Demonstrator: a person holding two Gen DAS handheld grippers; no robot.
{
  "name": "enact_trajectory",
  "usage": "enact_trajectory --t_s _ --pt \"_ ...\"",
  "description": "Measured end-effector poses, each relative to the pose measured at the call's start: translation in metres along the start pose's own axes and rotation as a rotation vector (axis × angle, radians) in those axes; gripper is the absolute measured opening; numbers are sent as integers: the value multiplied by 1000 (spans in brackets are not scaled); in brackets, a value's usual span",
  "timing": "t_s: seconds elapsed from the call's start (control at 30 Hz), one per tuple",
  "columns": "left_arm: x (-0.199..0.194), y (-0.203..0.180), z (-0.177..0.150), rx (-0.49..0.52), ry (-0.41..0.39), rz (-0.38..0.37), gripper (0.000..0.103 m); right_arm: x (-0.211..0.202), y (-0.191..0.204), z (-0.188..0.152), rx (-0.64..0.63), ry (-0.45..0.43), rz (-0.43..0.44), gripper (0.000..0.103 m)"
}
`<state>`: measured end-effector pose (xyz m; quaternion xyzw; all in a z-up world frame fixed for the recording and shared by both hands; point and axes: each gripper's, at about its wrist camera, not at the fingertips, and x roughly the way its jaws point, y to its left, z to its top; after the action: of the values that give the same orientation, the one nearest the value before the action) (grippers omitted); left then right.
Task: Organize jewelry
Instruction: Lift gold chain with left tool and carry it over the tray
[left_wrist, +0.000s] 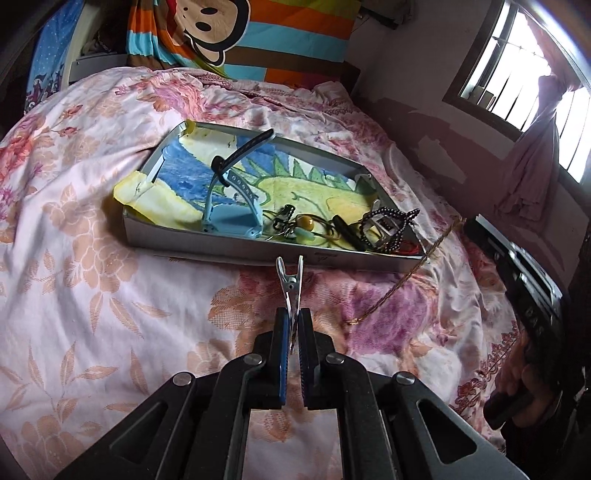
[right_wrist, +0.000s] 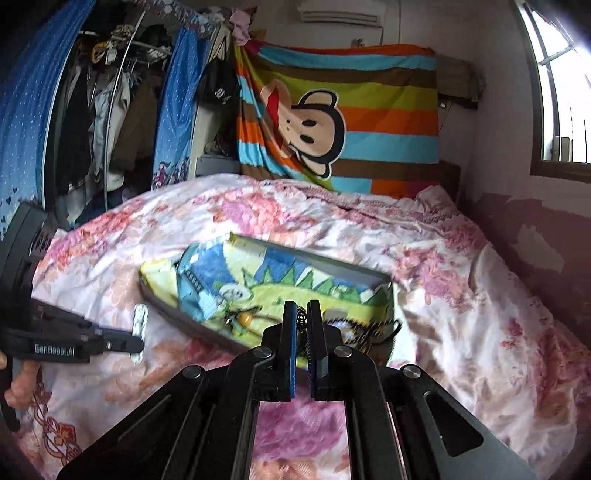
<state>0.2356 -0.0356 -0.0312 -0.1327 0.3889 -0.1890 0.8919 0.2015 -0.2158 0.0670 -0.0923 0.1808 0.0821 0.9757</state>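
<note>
You are pinching a metal hair clip in the left gripper, its long axis pointing straight ahead at the tray, while the right gripper, nearer the tray, is pinching a dark chain.

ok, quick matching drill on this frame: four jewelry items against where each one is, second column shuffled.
Items:
1. hair clip
2. blue watch
3. gold chain
4. black bead necklace

Places:
A. in the tray, strap arching up over the towel
B. in the tray, at the end nearest the right claw
C. pinched in the left claw, short of the tray
D. outside the tray, stretched above the bedspread toward the right claw

Pairs: 1-C, 2-A, 3-D, 4-B
</note>
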Motion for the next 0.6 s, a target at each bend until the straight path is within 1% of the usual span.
enact_trajectory --t_s 0.1,0.17,0.3,0.43,0.5,0.6 --pt "0 -10 8 2 -9 4 5 -2 -14 15 29 -38 -2 5" --pt "1 -18 19 -13 -18 -9 5 -2 -23 26 53 -63 2 5" --pt "8 -36 48 -10 -39 -12 5 -3 -38 46 82 -114 5 5" --pt "23 -43 71 -14 -41 -1 5 3 -54 59 123 -161 0 5" --pt "33 -45 77 -12 -37 11 5 11 -59 59 145 -162 6 5" --pt "51 -45 80 -6 -20 33 5 31 -61 50 151 -122 20 5"
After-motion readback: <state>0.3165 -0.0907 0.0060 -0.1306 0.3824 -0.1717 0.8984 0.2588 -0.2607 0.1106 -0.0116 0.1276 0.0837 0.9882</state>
